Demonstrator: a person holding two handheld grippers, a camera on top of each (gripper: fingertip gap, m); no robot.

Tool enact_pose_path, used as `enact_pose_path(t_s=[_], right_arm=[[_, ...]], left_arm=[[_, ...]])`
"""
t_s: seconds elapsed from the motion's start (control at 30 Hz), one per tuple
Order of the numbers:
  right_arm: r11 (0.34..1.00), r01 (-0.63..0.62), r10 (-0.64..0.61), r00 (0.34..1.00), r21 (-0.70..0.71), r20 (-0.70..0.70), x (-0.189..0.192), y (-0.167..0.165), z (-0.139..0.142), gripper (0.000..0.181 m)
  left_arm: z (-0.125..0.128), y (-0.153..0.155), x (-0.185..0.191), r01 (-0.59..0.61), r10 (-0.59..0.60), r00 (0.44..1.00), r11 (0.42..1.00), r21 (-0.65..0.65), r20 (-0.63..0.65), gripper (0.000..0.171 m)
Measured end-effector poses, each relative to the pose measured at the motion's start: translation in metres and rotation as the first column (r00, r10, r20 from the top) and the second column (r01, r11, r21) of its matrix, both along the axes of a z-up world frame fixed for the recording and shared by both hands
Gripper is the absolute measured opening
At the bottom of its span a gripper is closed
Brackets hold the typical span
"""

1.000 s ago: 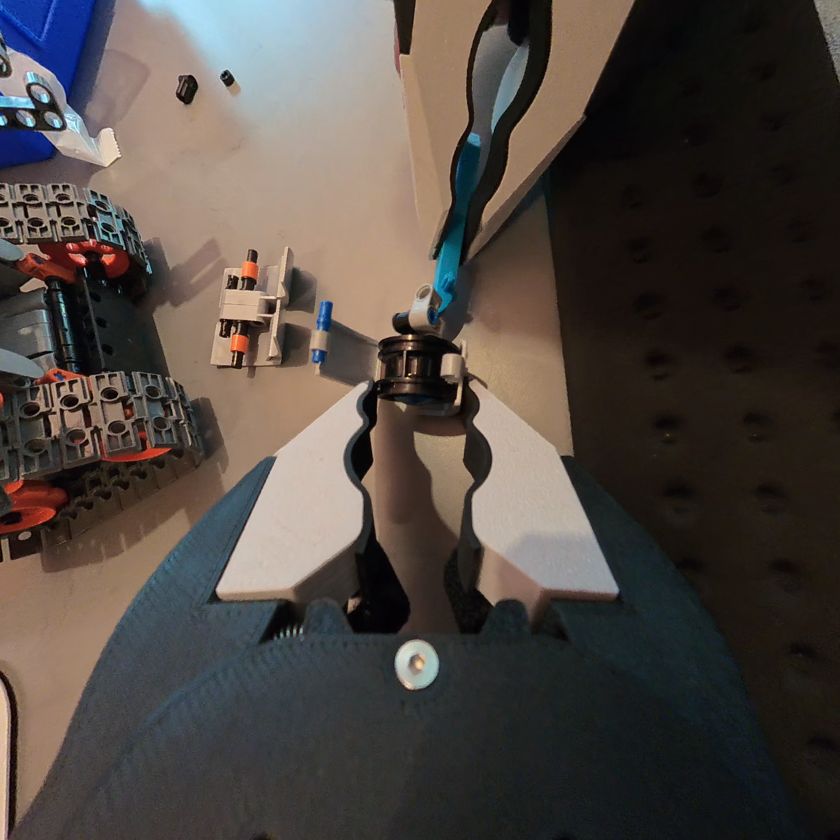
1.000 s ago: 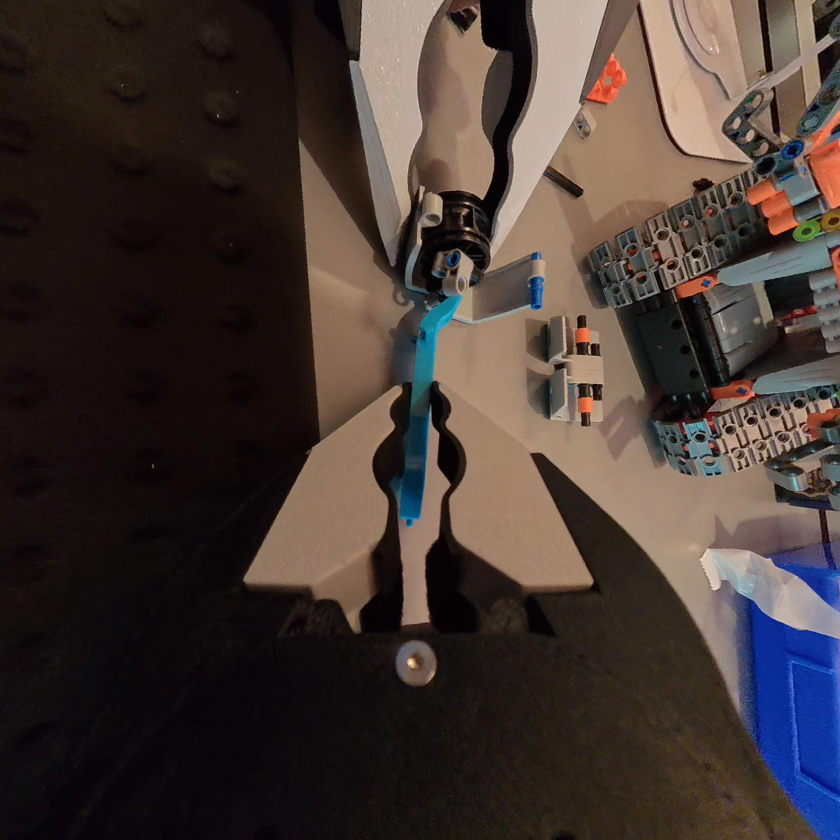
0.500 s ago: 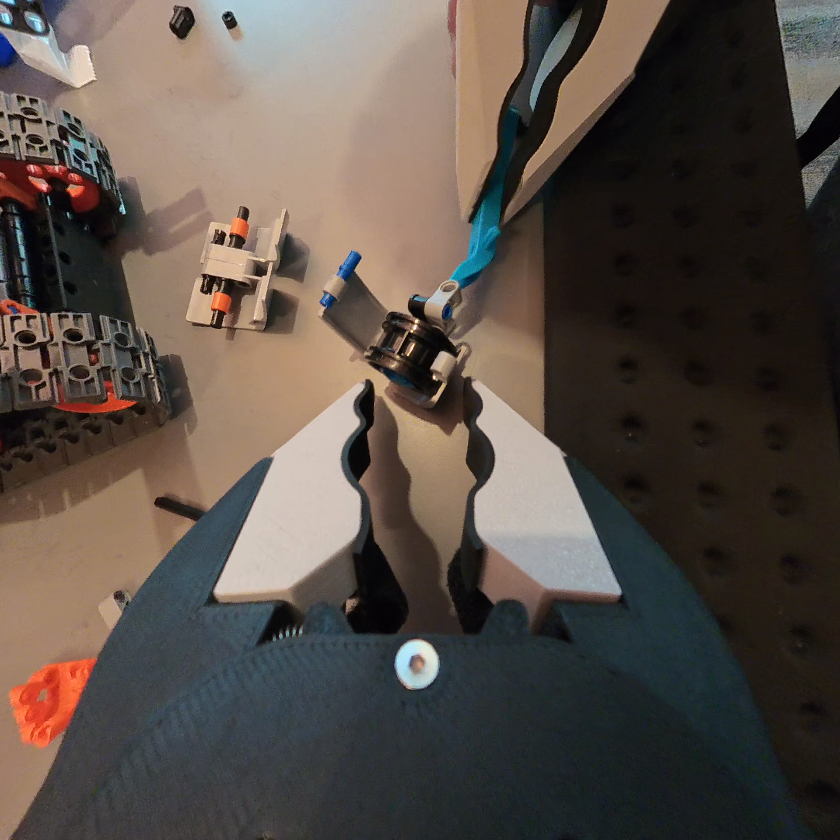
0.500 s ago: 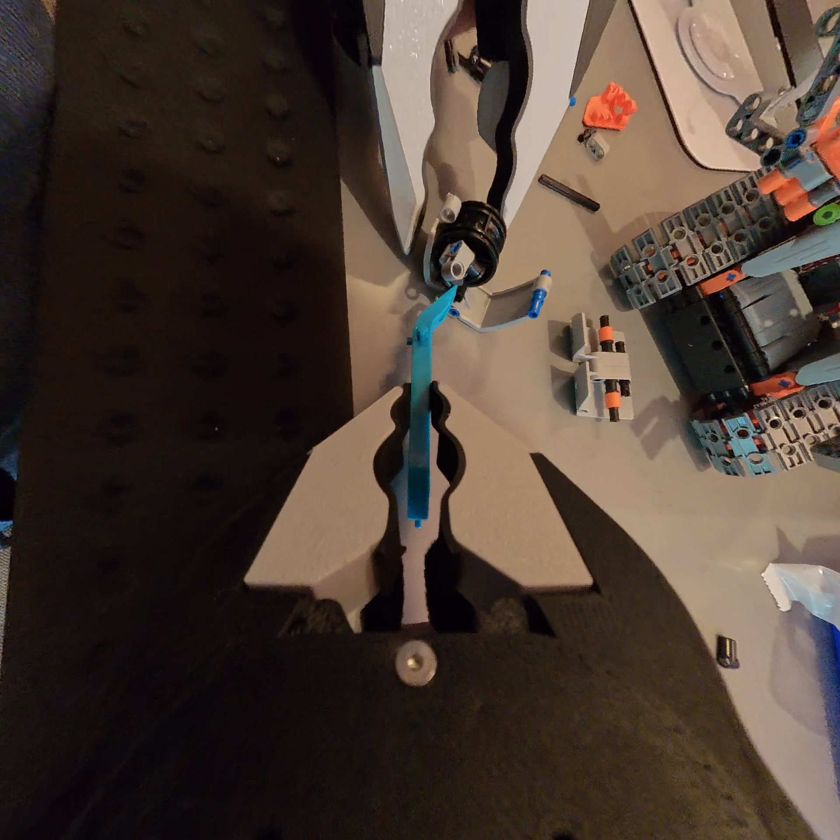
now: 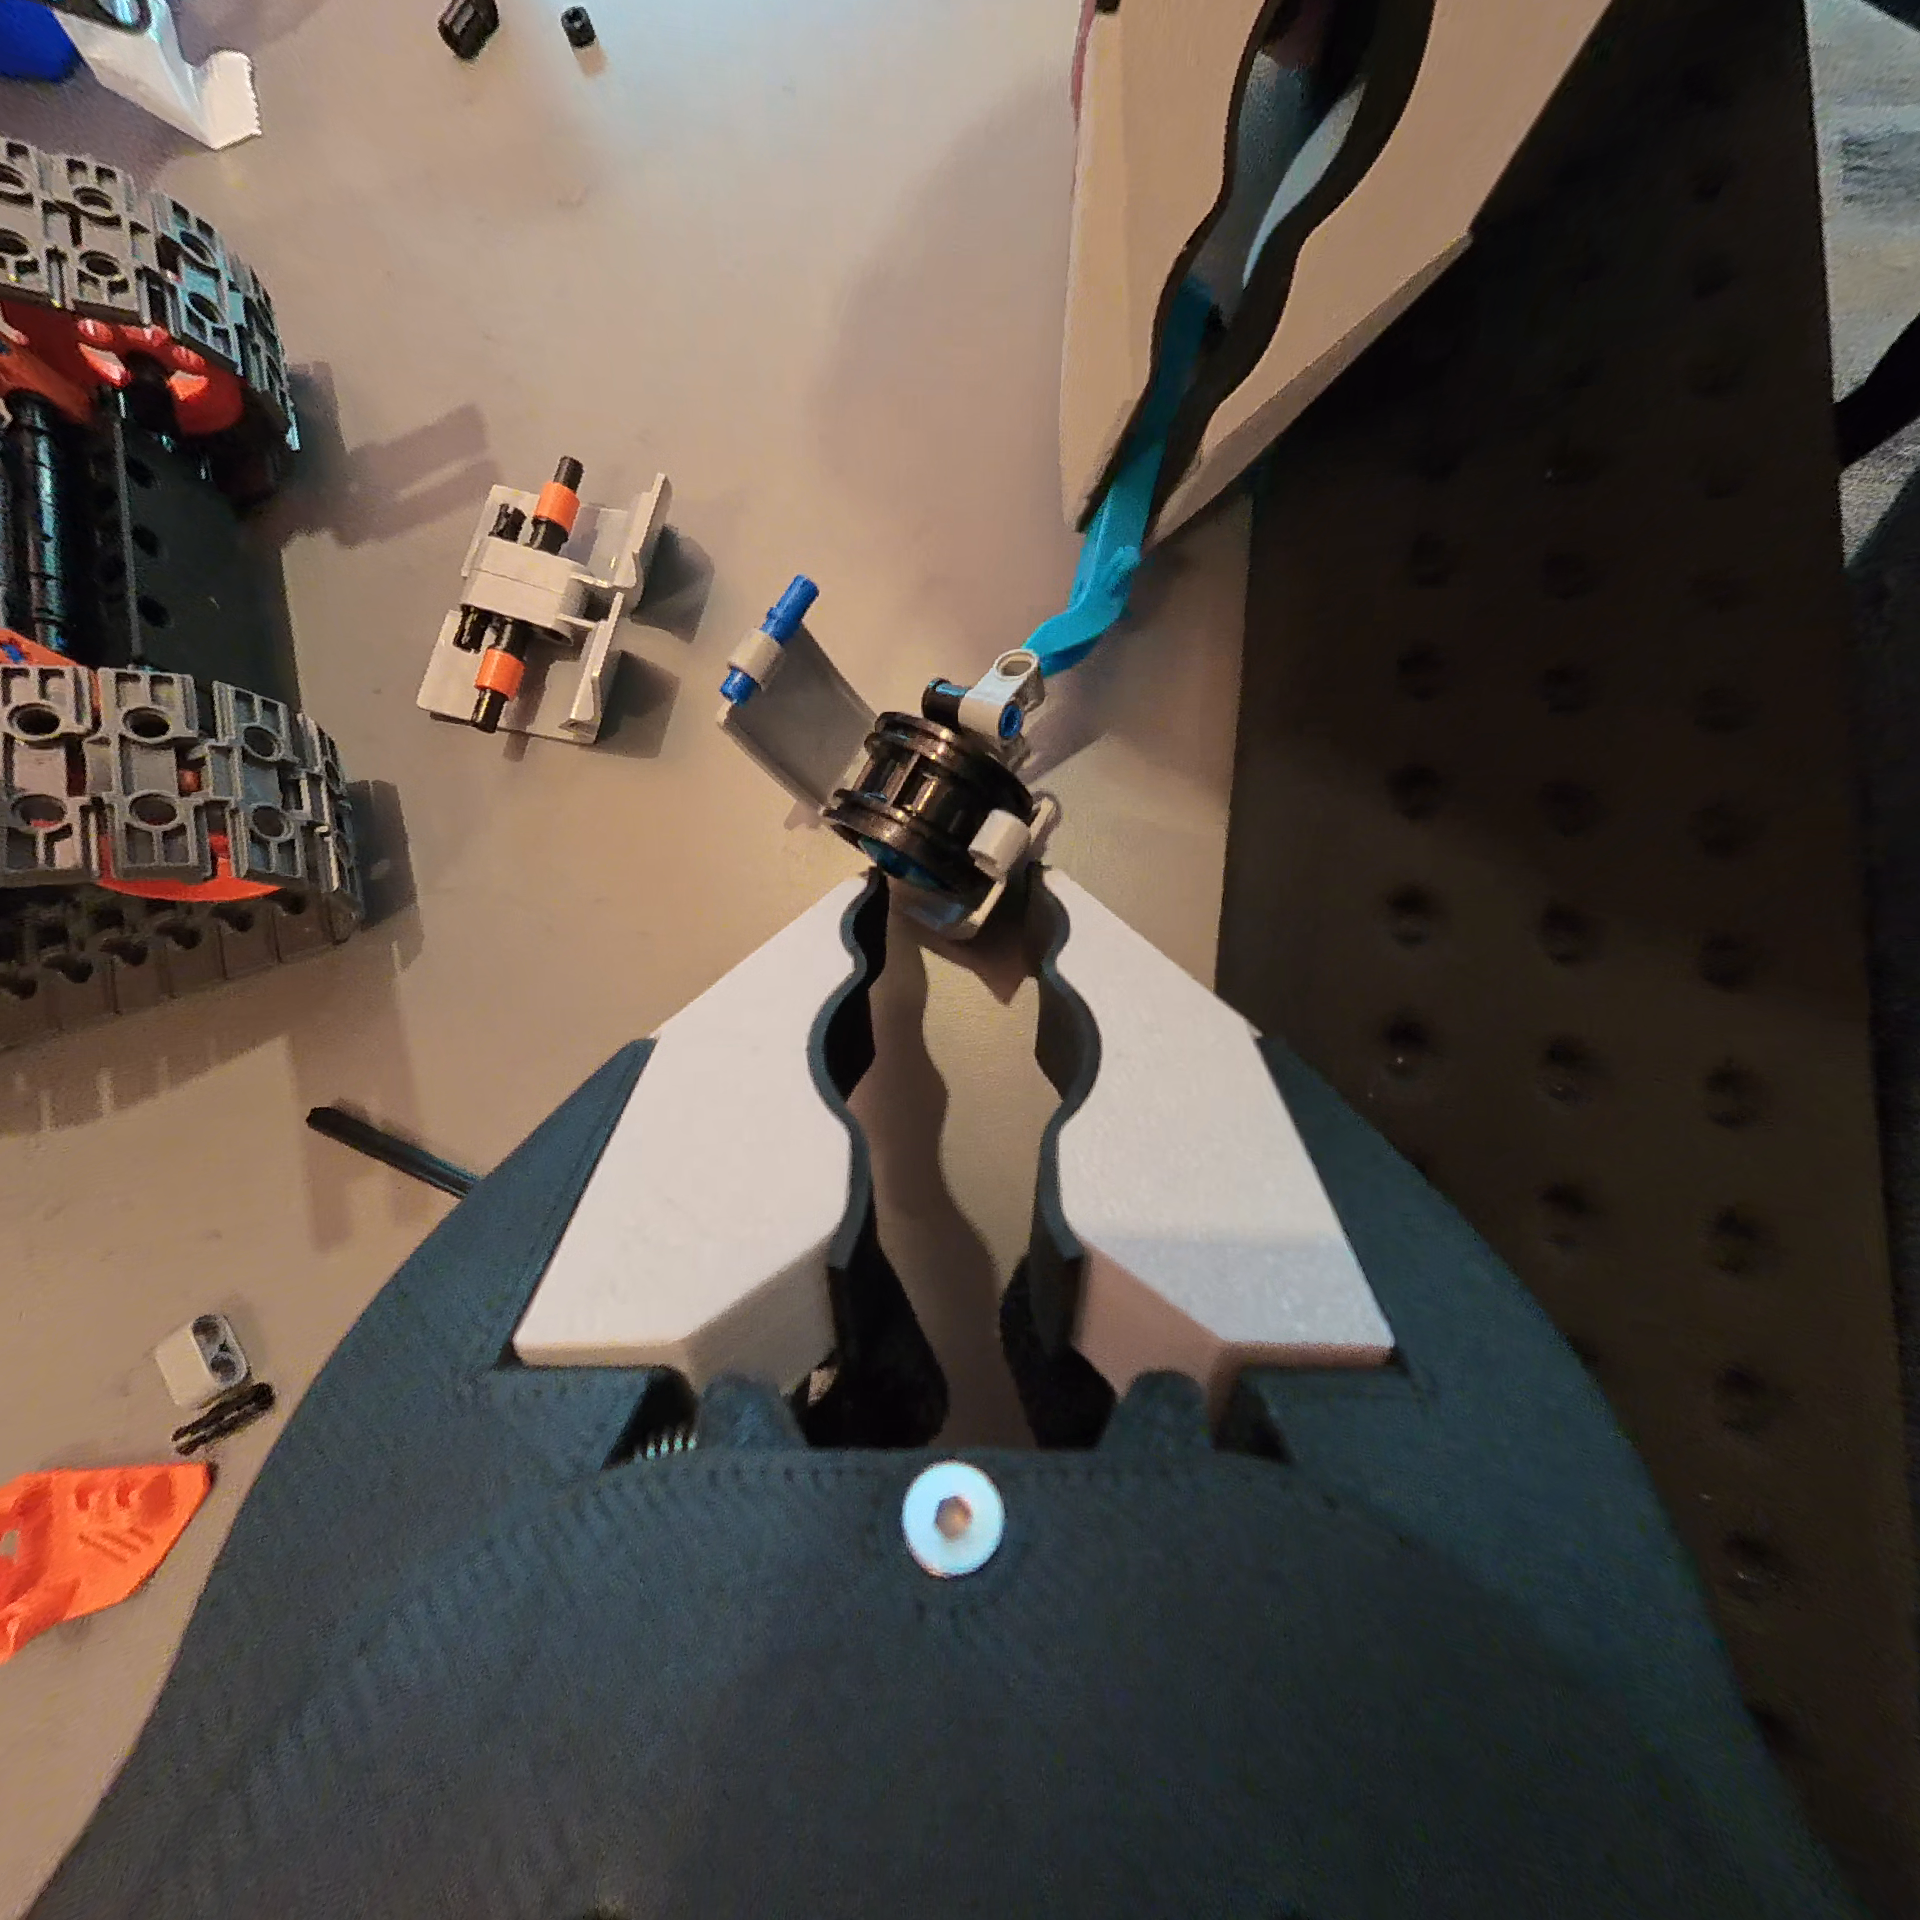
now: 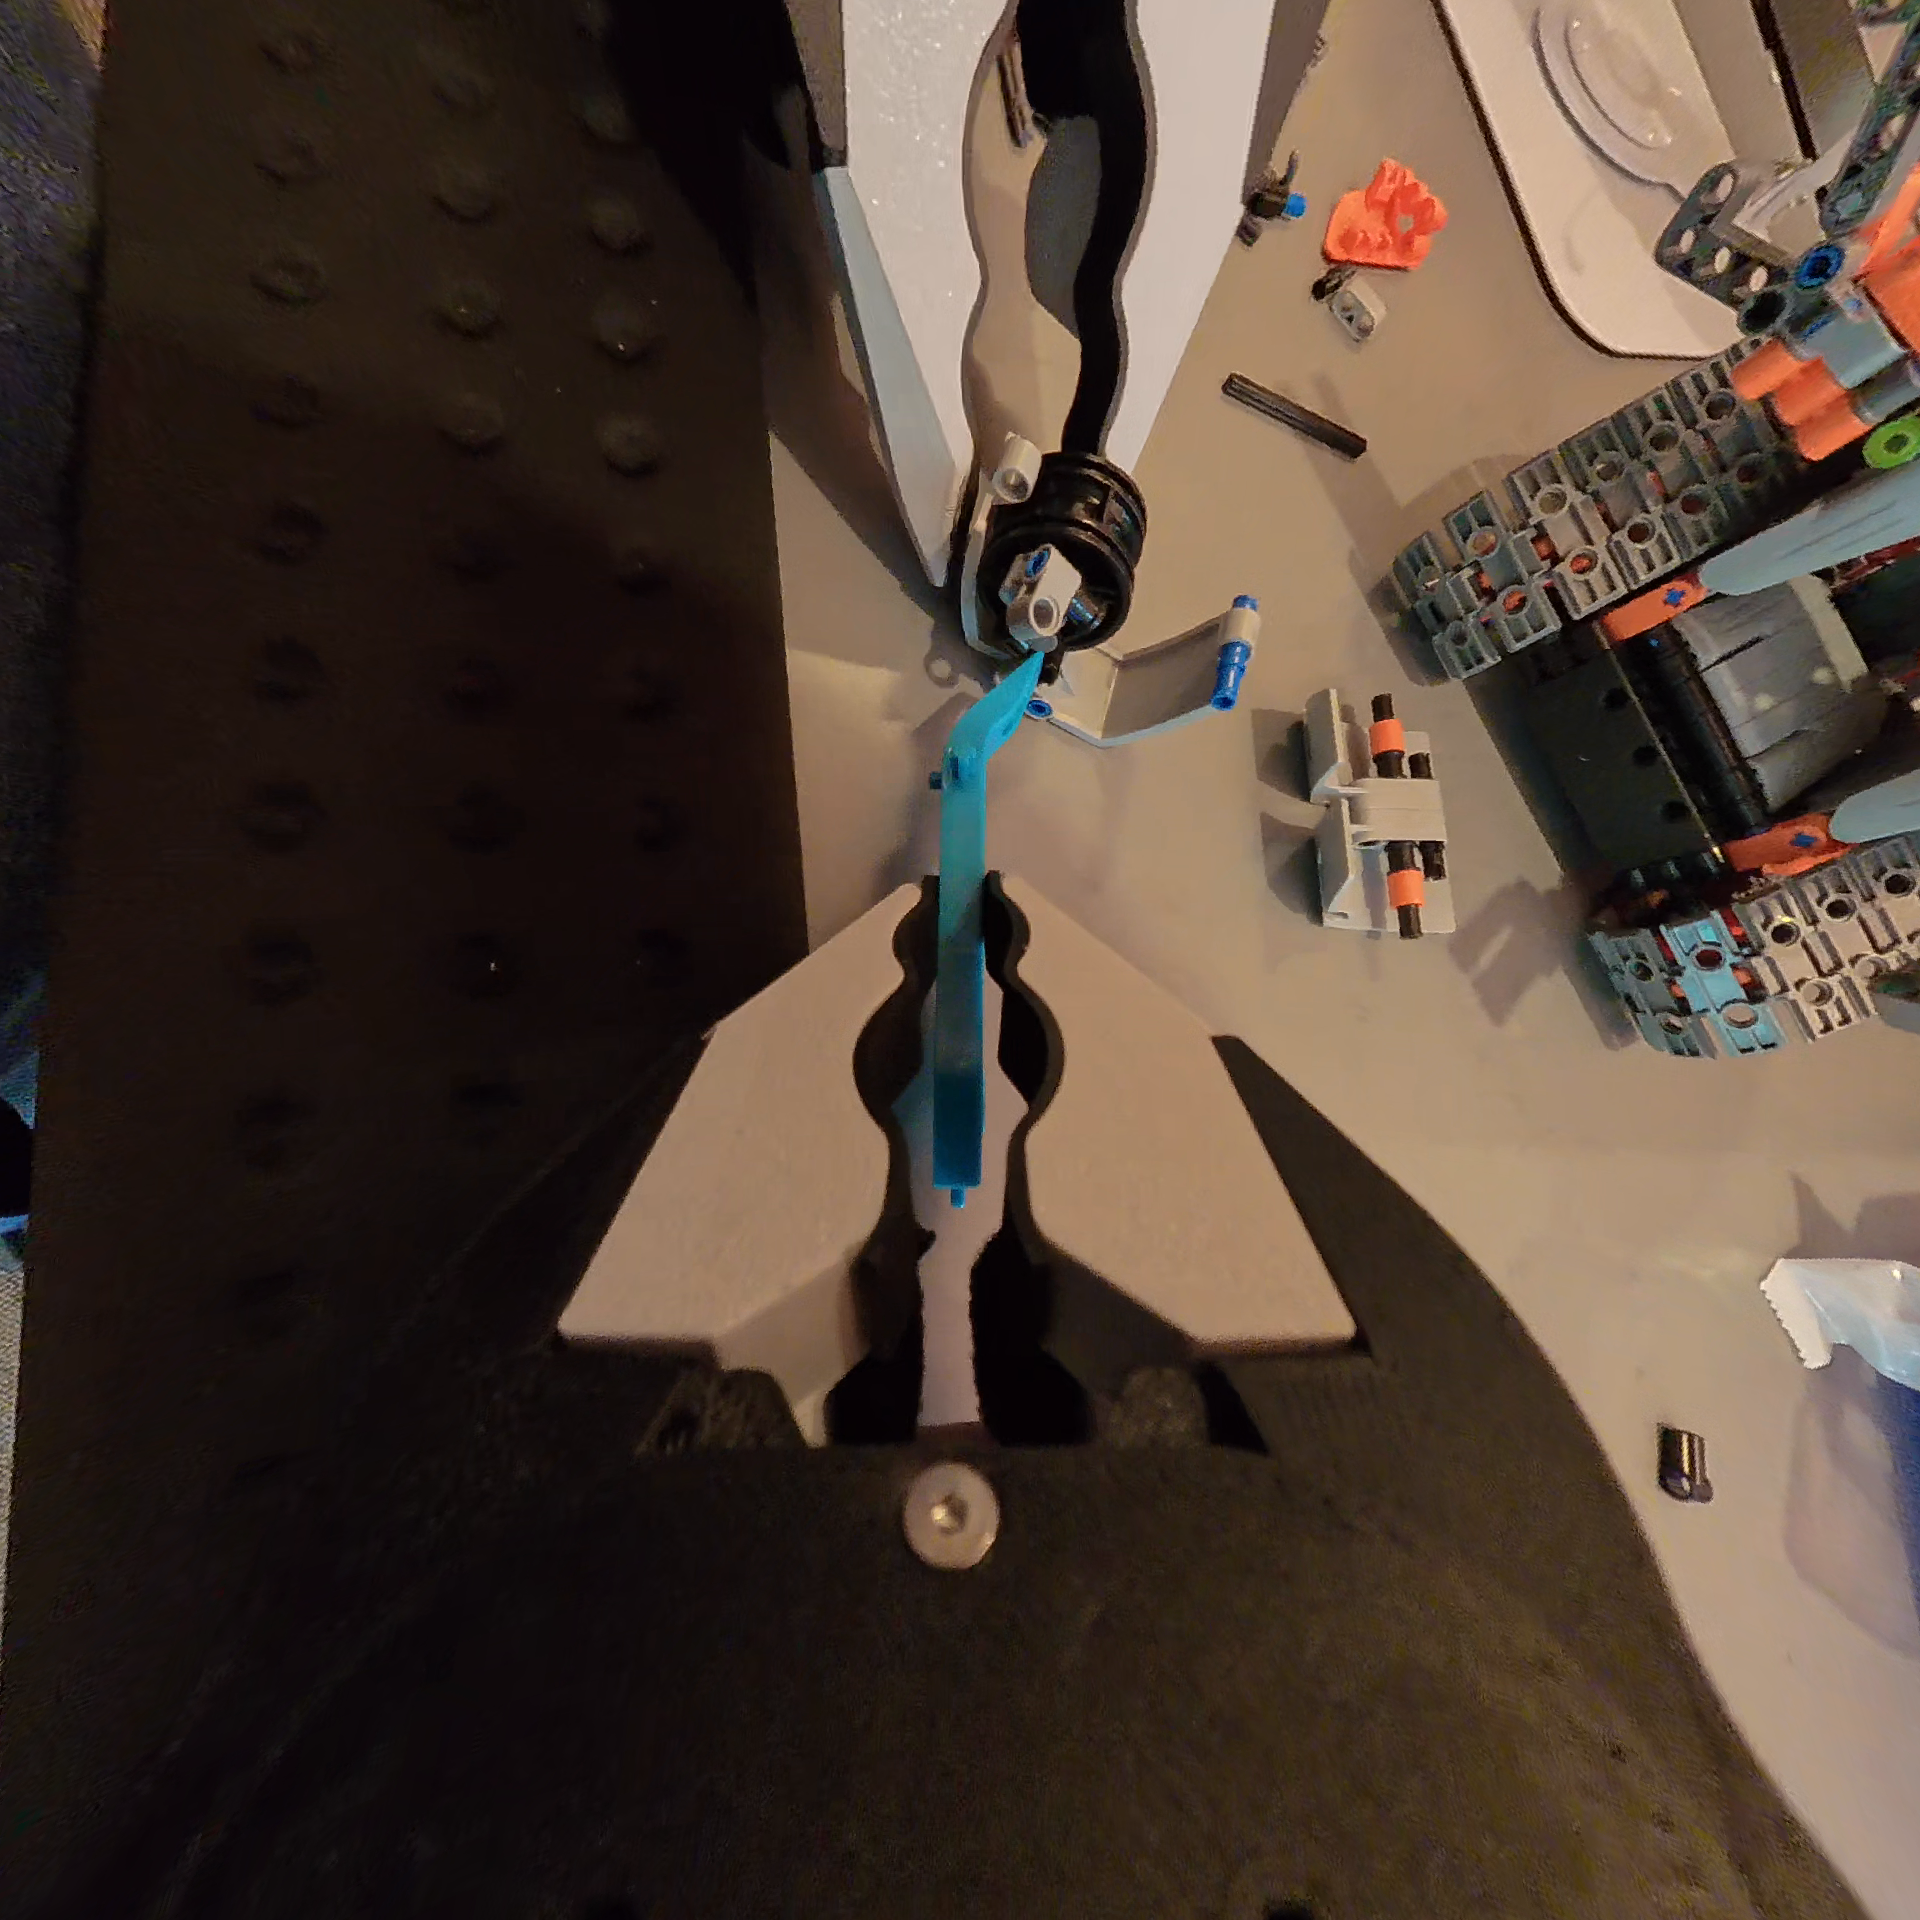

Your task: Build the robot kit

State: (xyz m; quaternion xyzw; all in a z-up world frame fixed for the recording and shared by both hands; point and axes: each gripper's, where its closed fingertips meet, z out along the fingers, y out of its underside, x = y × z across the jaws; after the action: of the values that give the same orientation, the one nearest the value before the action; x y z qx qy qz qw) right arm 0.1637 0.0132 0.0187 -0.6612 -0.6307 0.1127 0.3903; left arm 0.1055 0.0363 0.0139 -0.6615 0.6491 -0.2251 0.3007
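My left gripper (image 5: 961, 883) has its jaws narrowed on the grey panel end of a black wheel assembly (image 5: 925, 805), which has a grey panel and blue pins. The tips sit close on either side of it. My right gripper (image 6: 961, 883) is shut on a long blue blade piece (image 6: 961, 1039). The blade's far end meets a small grey connector (image 6: 1039, 613) on the wheel assembly (image 6: 1070, 530). In the left wrist view the right gripper (image 5: 1143, 509) reaches in from the top right with the blue piece (image 5: 1101, 592). The left gripper (image 6: 1023, 520) shows at the top of the right wrist view.
A tracked vehicle model (image 5: 156, 727) (image 6: 1662, 727) stands to one side. Near it lies a small grey sub-assembly with orange bushes (image 5: 540, 613) (image 6: 1371, 810). A black axle (image 5: 384, 1148), an orange part (image 5: 83, 1538) and small pins lie loose. A black studded mat (image 5: 1558, 935) borders the grey table. One gripper's finger ends stand about 7 centimetres off the other's.
My left gripper let the wheel slip out of its jaws, then moved back onto the assembly with narrower jaws. The assembly has tilted and turned. The right gripper kept its hold on the blue piece.
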Motion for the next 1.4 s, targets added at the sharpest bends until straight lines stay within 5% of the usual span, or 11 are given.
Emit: enact_pose_path(t_s=[0.33, 0.47, 0.67, 0.83, 1.4], right_arm=[[1.000, -0.002, 0.002, 1.000, 0.012, 0.013, -0.003, 0.000, -0.003, 0.005], [1.000, 0.005, -0.005, 1.000, 0.009, 0.000, 0.003, 0.000, 0.000, 0.005], [1.000, -0.011, 0.011, 1.000, 0.013, 0.014, 0.002, -0.004, -0.003, 0.005], [1.000, -0.007, 0.007, 1.000, 0.020, 0.006, 0.002, -0.003, -0.002, 0.005], [1.000, -0.005, 0.005, 1.000, -0.007, 0.006, 0.009, -0.007, 0.001, 0.005]], left_arm=[[-0.001, -0.002, 0.003, -0.032, 0.032, 0.999, 0.999, 0.032, 0.003, 0.024], [-0.001, -0.003, 0.002, -0.039, 0.038, 0.999, 0.999, 0.034, 0.008, 0.012], [-0.002, -0.005, 0.004, -0.034, 0.034, 0.999, 0.999, 0.035, 0.011, 0.013], [-0.002, -0.004, 0.005, -0.038, 0.038, 0.999, 0.999, 0.020, 0.014, 0.031], [-0.001, -0.002, 0.014, -0.063, 0.062, 0.998, 0.996, 0.058, 0.018, 0.023]])
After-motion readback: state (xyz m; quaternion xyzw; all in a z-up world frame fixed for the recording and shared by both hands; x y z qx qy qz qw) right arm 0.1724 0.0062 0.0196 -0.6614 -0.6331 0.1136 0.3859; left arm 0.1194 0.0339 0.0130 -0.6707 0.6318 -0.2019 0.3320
